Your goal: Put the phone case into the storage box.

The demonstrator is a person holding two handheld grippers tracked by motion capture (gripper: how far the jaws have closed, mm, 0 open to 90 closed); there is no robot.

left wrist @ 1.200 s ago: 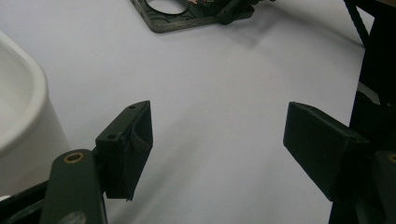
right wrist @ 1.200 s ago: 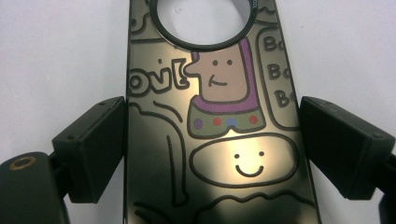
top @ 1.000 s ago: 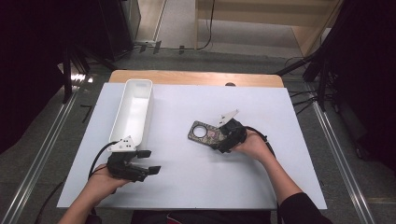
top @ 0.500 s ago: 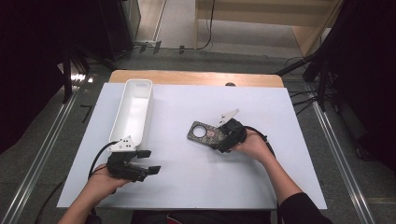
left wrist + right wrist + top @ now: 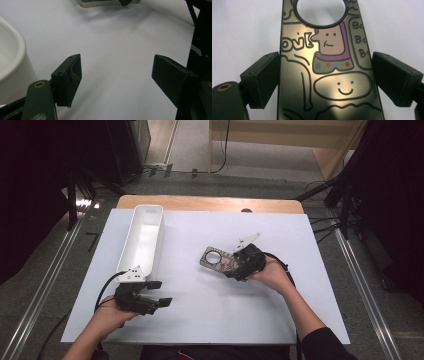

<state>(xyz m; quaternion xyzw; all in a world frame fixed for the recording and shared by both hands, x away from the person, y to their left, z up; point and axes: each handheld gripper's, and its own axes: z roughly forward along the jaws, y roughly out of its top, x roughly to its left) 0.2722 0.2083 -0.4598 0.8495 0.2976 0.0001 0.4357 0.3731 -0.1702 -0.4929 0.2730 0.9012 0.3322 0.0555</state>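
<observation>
a: where was the cartoon-printed door hanger [image 5: 329, 65]?
b: flat on the white table [image 5: 210, 320], between the spread jaws of the right gripper [image 5: 235, 266].
a: and the left gripper [image 5: 160, 296]?
b: spread too, holding nothing, beside the white tray [image 5: 142, 237].

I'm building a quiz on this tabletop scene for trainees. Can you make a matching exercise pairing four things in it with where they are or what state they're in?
Things:
1. white tray
2. cartoon-printed tag
3. left gripper
4. right gripper

Places or states:
A. jaws wide apart over bare white table cover
B. flat on the table, round hole at its far end
C. long, standing at the table's left
D. one jaw at each long edge of the tag

Pairs: 1-C, 2-B, 3-A, 4-D
</observation>
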